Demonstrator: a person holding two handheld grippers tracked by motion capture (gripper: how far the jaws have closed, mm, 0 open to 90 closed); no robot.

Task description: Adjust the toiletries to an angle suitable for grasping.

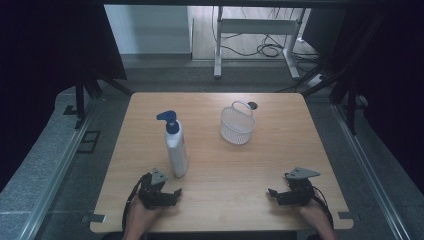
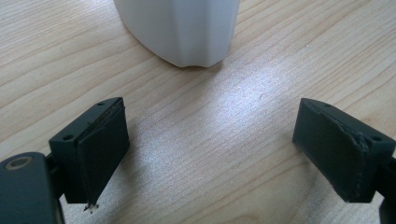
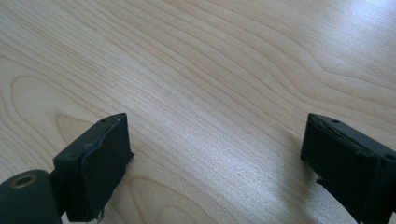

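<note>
step in hand: judged from the layout, the left gripper [image 1: 176,193] is lined up to take the pump bottle [image 1: 176,145], the thing nearest to it.
left gripper: lower left of the high view, on the table [image 1: 225,200], jaws apart with nothing between them; in the left gripper view only bare wood lies between the pads [image 2: 100,154].
how to do it well: move forward until the bottle's base sits squarely between the pads, then close on the lower body rather than the pump. the bottle is tall and narrow, so a high or off-centre squeeze would probably tip it.
pump bottle: left of centre in the high view, upright, just beyond the left gripper and apart from it. in the left gripper view its base [image 2: 180,32] fills the top centre.
bottle material: smooth white plastic, oval body with soft vertical ridges, blue pump head [image 1: 167,118] with its nozzle pointing to the left of the frame. likely slippery under the pads.
table surface: pale wood grain, matt with a mild sheen, flat.
basket: small white wire basket [image 1: 237,125], upper centre right, round mesh wall with a looped handle; well apart from the bottle.
right gripper: lower right of the high view [image 1: 272,192], jaws apart and holding nothing; its pads [image 3: 100,163] are dark, flat and frayed at the edges.
</note>
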